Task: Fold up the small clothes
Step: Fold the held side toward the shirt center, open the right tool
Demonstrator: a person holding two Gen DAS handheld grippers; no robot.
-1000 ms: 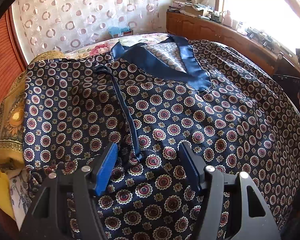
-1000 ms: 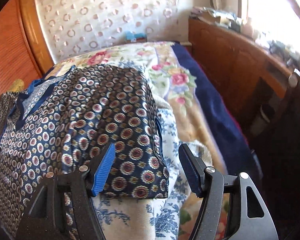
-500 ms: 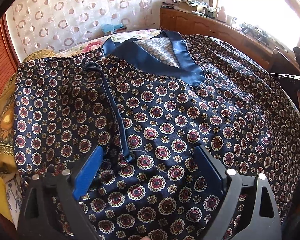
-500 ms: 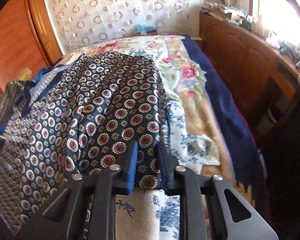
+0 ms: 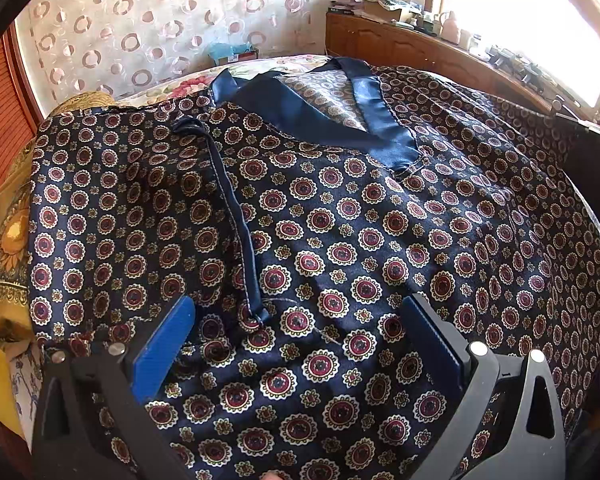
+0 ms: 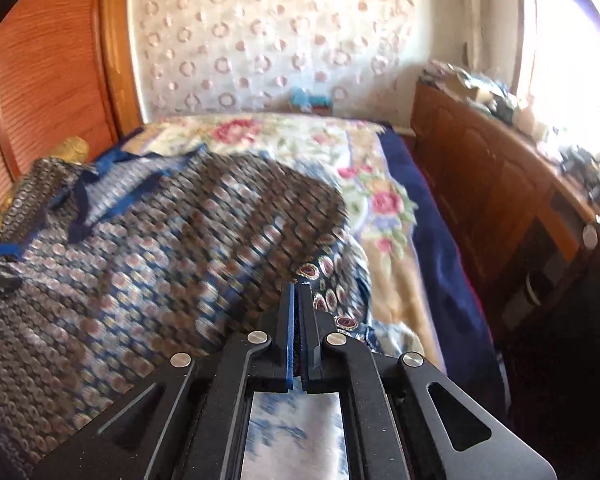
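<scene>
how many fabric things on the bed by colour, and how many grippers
navy patterned garment: 1
yellow-gold cloth: 1
floral bedspread: 1
blue-and-white floral cloth: 1
grippers: 2, left gripper opening, right gripper shut on the garment
total: 6

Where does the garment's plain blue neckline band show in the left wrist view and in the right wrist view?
Left wrist view: the blue neckline band sits top centre, a V on the patterned garment.
Right wrist view: the same band lies at the left, blurred, beyond the shut right tool.
Shared landmark: the small blue box at the curtain's foot.
</scene>
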